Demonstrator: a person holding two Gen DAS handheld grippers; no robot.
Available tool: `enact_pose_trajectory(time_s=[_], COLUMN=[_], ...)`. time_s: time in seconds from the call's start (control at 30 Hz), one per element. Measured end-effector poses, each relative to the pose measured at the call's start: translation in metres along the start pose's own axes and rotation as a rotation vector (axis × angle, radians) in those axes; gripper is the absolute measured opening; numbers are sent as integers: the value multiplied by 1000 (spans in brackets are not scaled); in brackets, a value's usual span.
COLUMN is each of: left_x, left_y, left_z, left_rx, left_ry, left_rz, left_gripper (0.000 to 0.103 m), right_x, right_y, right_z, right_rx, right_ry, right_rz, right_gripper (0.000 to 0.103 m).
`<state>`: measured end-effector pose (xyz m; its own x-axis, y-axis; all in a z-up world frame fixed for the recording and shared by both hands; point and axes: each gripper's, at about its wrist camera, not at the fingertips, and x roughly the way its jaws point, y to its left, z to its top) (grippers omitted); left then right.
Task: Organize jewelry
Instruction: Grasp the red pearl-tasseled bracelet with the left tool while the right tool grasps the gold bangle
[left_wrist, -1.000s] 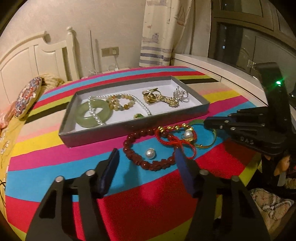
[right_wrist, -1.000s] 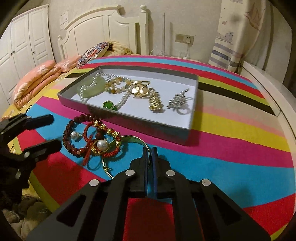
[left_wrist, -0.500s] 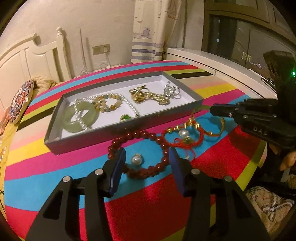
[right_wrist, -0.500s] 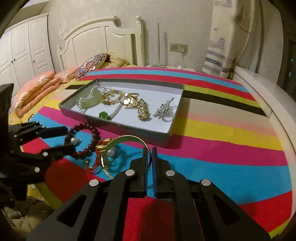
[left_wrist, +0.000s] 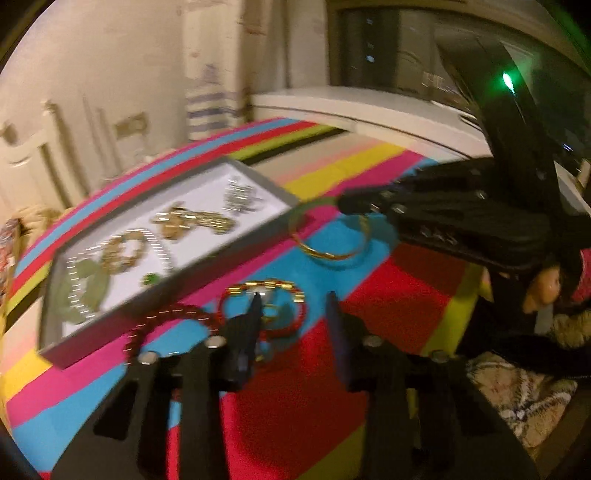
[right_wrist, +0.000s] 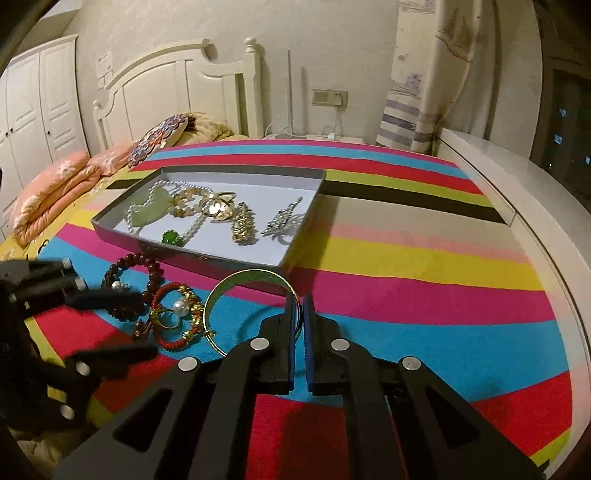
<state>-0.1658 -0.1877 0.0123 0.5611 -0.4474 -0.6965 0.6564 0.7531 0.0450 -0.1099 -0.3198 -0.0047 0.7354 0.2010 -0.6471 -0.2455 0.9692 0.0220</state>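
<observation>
The right gripper (right_wrist: 300, 308) pinches the bangle (right_wrist: 236, 284) by its rim, lifted clear for the tray (right_wrist: 303, 236); the left gripper (left_wrist: 293, 317), fingers spread, straddles the red bracelet (left_wrist: 295, 295).

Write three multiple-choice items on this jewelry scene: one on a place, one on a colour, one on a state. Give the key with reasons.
1. Where is the red cord bracelet?
A. in the tray
B. on the striped cloth in front of the tray
C. on the pillow

2. What colour is the small stone in the tray?
A. blue
B. green
C. purple

3. What is the right gripper doing?
A. gripping the gold bangle
B. wide open
C. holding pearls

Key: B, it lies outside the tray's near wall; B, it shows bright green; A, the bangle's rim sits between its nearly closed fingers.
</observation>
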Motion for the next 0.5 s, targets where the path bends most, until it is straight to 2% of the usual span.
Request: enact_pose_trajectory(time_s=[0.07,0.23,0.37,0.5], left_x=[9,24,26,19], left_y=[-4,0,8,9], left_z=[2,5,6,5], left_rx=[11,-15,-59,-60], left_ry=[19,48,46,34], left_rz=[-32,-77,-71,-56], left_gripper=[20,14,13,13], right_x=[0,1,1,0], right_y=[-4,-13,-17,-19], right_z=[-1,-5,-7,-9], right_rx=[14,45,64,75], right_ry=[1,1,-3,-7], right_rz=[4,14,25,36], right_gripper=[5,5,5,5])
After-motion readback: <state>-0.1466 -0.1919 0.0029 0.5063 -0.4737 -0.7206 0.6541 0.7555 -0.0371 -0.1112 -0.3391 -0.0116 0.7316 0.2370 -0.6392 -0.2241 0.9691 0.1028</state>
